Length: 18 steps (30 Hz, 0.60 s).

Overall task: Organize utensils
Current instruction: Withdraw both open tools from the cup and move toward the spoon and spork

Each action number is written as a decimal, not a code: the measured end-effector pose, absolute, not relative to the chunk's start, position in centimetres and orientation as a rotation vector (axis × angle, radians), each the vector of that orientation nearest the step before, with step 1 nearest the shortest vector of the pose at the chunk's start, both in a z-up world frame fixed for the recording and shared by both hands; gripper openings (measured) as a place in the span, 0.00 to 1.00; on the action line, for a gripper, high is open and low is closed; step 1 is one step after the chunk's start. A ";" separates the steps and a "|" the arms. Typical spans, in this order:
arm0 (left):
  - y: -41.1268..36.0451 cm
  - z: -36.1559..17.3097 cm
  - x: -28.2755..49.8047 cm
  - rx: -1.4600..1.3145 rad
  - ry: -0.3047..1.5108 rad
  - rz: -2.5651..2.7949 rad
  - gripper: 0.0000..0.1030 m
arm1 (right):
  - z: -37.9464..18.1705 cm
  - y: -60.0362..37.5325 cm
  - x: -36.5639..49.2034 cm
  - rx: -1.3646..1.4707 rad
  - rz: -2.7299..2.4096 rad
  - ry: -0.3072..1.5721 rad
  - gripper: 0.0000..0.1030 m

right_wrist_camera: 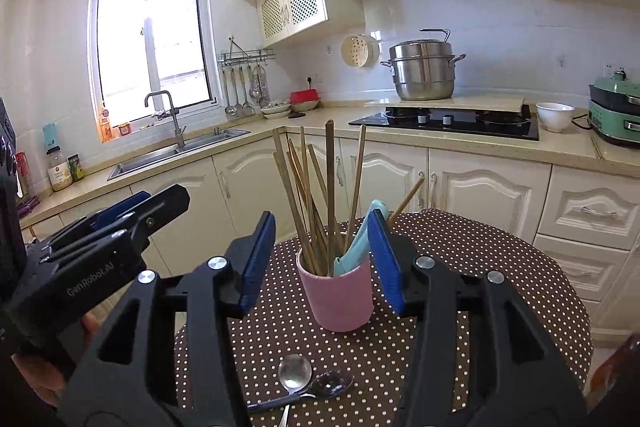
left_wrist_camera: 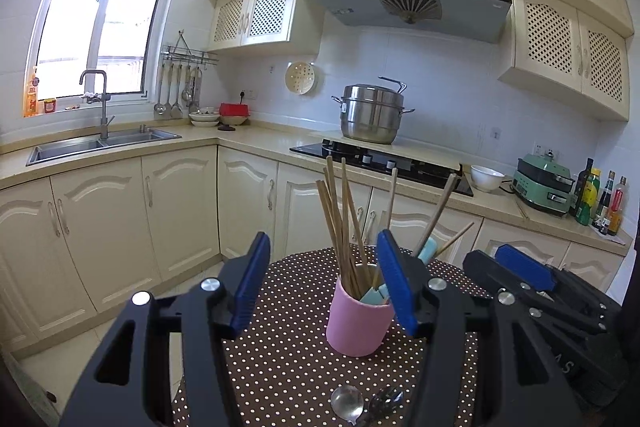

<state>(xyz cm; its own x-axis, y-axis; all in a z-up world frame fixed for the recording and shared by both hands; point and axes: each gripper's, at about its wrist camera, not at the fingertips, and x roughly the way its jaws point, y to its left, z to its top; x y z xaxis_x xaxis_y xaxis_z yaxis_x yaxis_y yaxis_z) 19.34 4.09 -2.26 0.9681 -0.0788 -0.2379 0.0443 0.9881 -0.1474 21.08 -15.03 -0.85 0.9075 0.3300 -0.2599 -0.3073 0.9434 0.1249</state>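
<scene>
A pink cup (left_wrist_camera: pixel 358 327) (right_wrist_camera: pixel 340 299) stands on the brown polka-dot table (left_wrist_camera: pixel 288 347) (right_wrist_camera: pixel 460 247). It holds several wooden chopsticks (left_wrist_camera: pixel 344 211) (right_wrist_camera: pixel 328 179) and a light blue utensil (left_wrist_camera: pixel 427 250) (right_wrist_camera: pixel 362 239). Two metal spoons (left_wrist_camera: pixel 347 403) (right_wrist_camera: pixel 295 371) lie on the cloth in front of the cup, one darker (right_wrist_camera: pixel 332 385). My left gripper (left_wrist_camera: pixel 323 235) (right_wrist_camera: pixel 132 203) is open, with the cup just ahead between its blue pads. My right gripper (right_wrist_camera: pixel 322 215) (left_wrist_camera: pixel 520 263) is also open, framing the cup with a gap on each side. Neither holds anything.
Cream cabinets (left_wrist_camera: pixel 172 211) ring the table. On the counter are a sink (left_wrist_camera: pixel 100 145), a black hob (right_wrist_camera: pixel 448 121) with a steel steamer pot (right_wrist_camera: pixel 422 71), a white bowl (right_wrist_camera: pixel 554 115) and a green cooker (right_wrist_camera: pixel 616 115). A person's hand (right_wrist_camera: pixel 40 375) grips the left gripper's handle.
</scene>
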 end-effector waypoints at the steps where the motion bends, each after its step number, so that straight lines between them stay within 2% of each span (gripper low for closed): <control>1: 3.9 -2.3 18.9 -0.139 0.246 -0.060 0.54 | -0.8 -15.1 20.7 0.083 0.325 0.281 0.47; 4: 3.4 -2.5 17.9 -0.123 0.247 -0.057 0.56 | -0.8 -15.4 19.7 0.084 0.318 0.274 0.48; 6: 3.0 -2.6 17.3 -0.115 0.248 -0.056 0.61 | -0.9 -15.6 19.1 0.079 0.313 0.270 0.49; 12: 2.3 -3.4 16.3 -0.083 0.273 -0.062 0.62 | -1.8 -16.4 18.1 0.085 0.298 0.288 0.50; 18: 2.7 -5.0 17.7 -0.077 0.379 -0.107 0.65 | -4.0 -17.1 18.2 0.088 0.277 0.350 0.51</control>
